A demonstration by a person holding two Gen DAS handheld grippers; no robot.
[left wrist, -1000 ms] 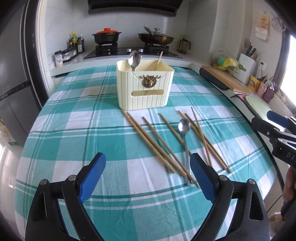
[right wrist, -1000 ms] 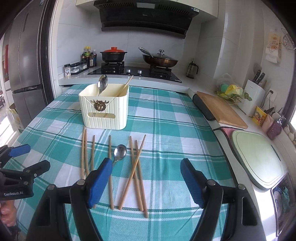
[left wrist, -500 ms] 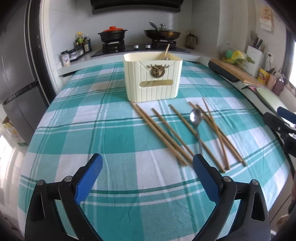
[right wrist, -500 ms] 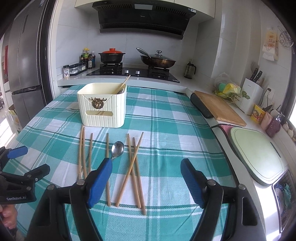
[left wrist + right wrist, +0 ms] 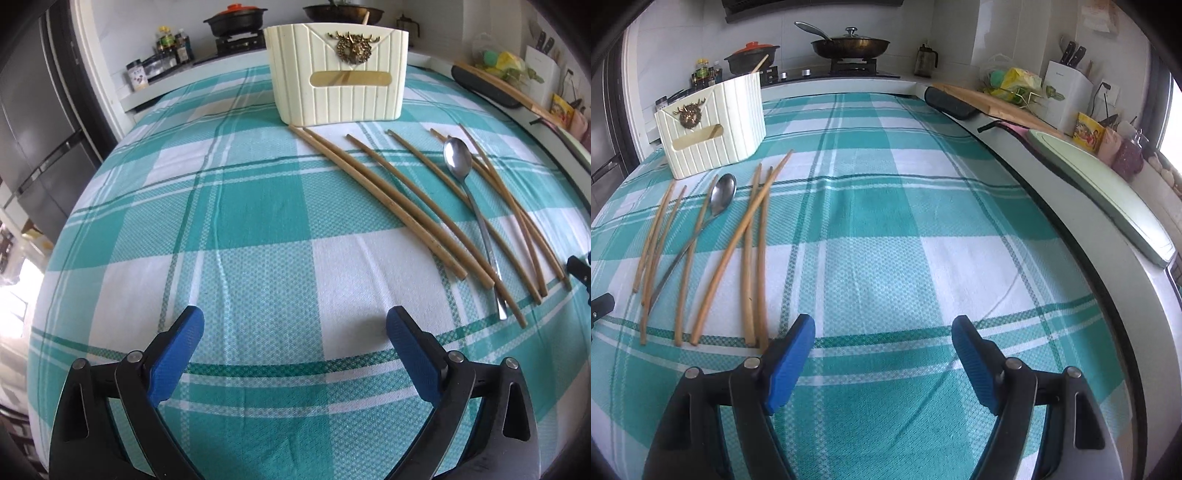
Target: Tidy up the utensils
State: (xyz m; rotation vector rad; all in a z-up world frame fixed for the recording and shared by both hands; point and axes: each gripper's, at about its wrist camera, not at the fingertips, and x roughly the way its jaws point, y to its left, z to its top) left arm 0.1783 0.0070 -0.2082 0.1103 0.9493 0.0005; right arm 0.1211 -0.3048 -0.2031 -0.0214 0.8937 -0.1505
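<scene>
bare cloth (image 5: pixel 886 240) right of the chopsticks (image 5: pixel 753 251); holder (image 5: pixel 713 125) far behind.

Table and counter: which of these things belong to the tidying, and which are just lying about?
Part of the job:
- chopsticks
- spoon
- cream holder

Just lying about:
- frying pan
- red-lidded pot
- knife block
- cutting board

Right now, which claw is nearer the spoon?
Probably right. The right claw sits beside the utensils' near ends, right of the spoon; the left claw is farther left.
</scene>
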